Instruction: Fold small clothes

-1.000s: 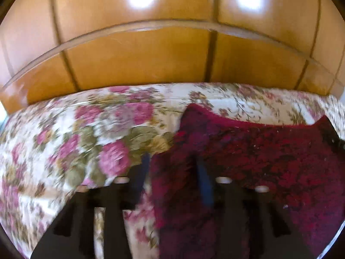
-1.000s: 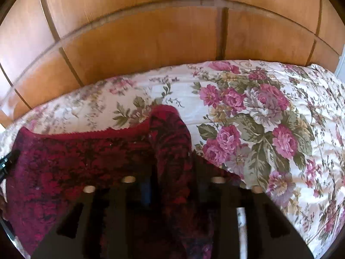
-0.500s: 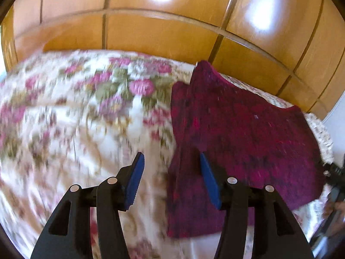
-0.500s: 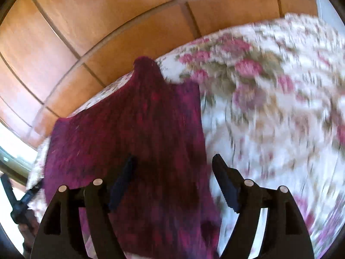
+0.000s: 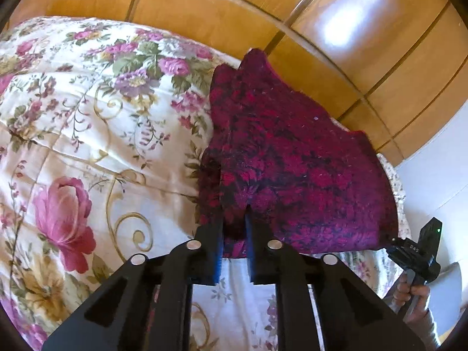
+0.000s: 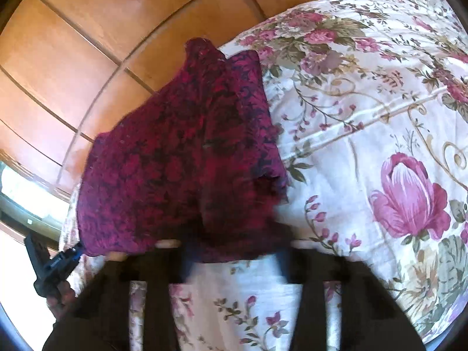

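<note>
A dark red patterned knit garment lies on the flowered bedspread, next to its far edge. In the left wrist view my left gripper is shut on the garment's near left corner. In the right wrist view the same garment fills the middle left. My right gripper is blurred, its fingers wide apart around the garment's near right corner, which lies folded over them. The right gripper also shows at the left wrist view's right edge, and the left gripper at the right wrist view's left edge.
A wooden panelled wall or wardrobe stands right behind the bed. The flowered bedspread spreads wide to the side of the garment. A bright window area shows at the left of the right wrist view.
Both grippers let go, pulled back and came down to the garment's near edge. The left gripper went from open to shut on the near left corner. The right gripper stays open and is moving.
</note>
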Motion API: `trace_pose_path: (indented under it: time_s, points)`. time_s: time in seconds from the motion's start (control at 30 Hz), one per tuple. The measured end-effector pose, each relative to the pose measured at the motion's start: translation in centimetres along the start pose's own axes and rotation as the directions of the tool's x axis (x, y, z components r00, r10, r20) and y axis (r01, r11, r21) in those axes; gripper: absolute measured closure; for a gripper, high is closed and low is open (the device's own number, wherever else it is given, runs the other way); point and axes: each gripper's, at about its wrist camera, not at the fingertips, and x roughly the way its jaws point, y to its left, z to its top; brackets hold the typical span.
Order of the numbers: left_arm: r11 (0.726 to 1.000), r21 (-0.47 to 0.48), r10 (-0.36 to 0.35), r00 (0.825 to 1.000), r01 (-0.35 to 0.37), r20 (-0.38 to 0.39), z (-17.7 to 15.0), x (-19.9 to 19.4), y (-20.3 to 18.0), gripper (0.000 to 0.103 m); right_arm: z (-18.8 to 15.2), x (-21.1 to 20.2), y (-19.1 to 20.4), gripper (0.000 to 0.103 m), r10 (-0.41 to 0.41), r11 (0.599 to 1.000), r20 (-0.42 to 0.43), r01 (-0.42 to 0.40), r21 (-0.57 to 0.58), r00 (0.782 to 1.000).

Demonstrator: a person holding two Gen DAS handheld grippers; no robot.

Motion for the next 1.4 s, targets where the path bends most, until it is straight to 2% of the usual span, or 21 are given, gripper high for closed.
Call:
trace_pose_path:
  time_s: [0.17, 0.3, 0.5, 0.57, 0.63, 0.73, 0.8, 0.93, 1.03, 1.07, 1.1, 1.13, 1.17, 1.27, 1.33, 1.4]
  points:
    - [0.999, 0.047, -0.025, 0.999, 0.023, 0.029, -0.4, -2.7, -0.4, 0.094, 0.3, -2.8, 1.6, 0.083, 0.033, 0.999, 0.014, -0.033, -0.035, 0.999]
    - [0.998, 0.058, -0.025, 0.999, 0.023, 0.029, -1.4, -4.7, -0.3, 0.094, -1.1, -5.3, 2.4, 0.083, 0.058, 0.995, -0.008, -0.059, -0.08, 0.998]
    - [0.998, 0.052, -0.02, 0.998, 0.022, -0.053, -4.7, -6.6, -0.1, 0.092, -4.5, -6.7, 0.9, 0.082, 0.041, 0.995, -0.095, -0.049, -0.087, 0.995]
    - [1.0, 0.013, -0.005, 1.0, 0.006, -0.025, -4.5, -7.2, 0.5, 0.091, -4.8, -6.6, 0.7, 0.077, 0.022, 0.996, -0.119, -0.032, -0.084, 0.993]
    - [0.999, -0.037, -0.037, 0.999, 0.037, -0.002, -3.5, -7.5, 1.5, 0.08, -4.2, -6.6, 0.6, 0.065, 0.014, 0.998, -0.117, -0.022, -0.064, 0.993]
    - [0.998, -0.059, -0.002, 0.998, 0.005, 0.057, -1.3, -7.3, 2.3, 0.078, -2.5, -7.1, 1.3, 0.041, 0.0, 0.997, -0.054, -0.005, -0.081, 0.999]
    - [0.998, -0.06, 0.024, 0.998, -0.02, 0.064, -0.3, -6.5, 2.1, 0.078, -1.1, -7.4, 1.9, 0.039, -0.007, 0.995, 0.012, 0.008, -0.101, 1.0]
    - [1.0, -0.022, 0.001, 0.999, 0.0, 0.043, 1.0, -4.0, 0.9, 0.078, 2.4, -6.1, 2.7, 0.033, -0.03, 0.995, 0.099, 0.039, -0.093, 0.995]
    - [1.0, -0.001, 0.005, 1.0, -0.005, 0.03, 1.5, -2.4, 0.1, 0.078, 4.5, -3.2, 3.1, 0.034, -0.064, 0.993, 0.076, 0.071, -0.092, 0.995]
    - [1.0, 0.007, 0.007, 1.0, -0.007, 0.03, 1.6, -2.2, -0.1, 0.078, 4.8, -2.2, 3.2, 0.052, -0.069, 0.993, 0.065, 0.075, -0.093, 0.996]
    - [1.0, 0.014, 0.016, 0.999, -0.016, 0.033, 1.7, -1.9, -0.3, 0.078, 5.0, -1.3, 3.2, 0.063, -0.065, 0.993, 0.048, 0.069, -0.096, 0.997]
    - [0.999, 0.028, 0.029, 0.999, -0.03, 0.038, 2.0, -1.7, -0.7, 0.078, 5.1, -0.3, 3.6, 0.072, -0.085, 0.99, 0.015, 0.086, -0.114, 0.996]
    - [0.998, 0.04, 0.036, 0.999, -0.038, 0.041, 2.2, -1.5, -0.9, 0.078, 5.0, -0.1, 4.1, 0.079, -0.122, 0.981, 0.017, 0.123, -0.146, 0.992]
    - [0.993, 0.075, 0.086, 0.995, -0.088, 0.041, 2.7, -0.6, -1.6, 0.078, 4.9, -0.3, 4.2, 0.084, -0.183, 0.961, 0.049, 0.189, -0.2, 0.982]
    - [0.985, 0.11, 0.131, 0.991, -0.133, 0.026, 2.7, 0.8, -2.3, 0.078, 4.7, 0.3, 3.0, 0.084, -0.233, 0.95, 0.055, 0.24, -0.2, 0.971]
    - [0.967, 0.15, 0.203, 0.979, -0.205, 0.027, 2.4, 1.7, -3.0, 0.078, 4.6, 1.6, 2.3, 0.08, -0.242, 0.951, 0.04, 0.245, -0.191, 0.97]
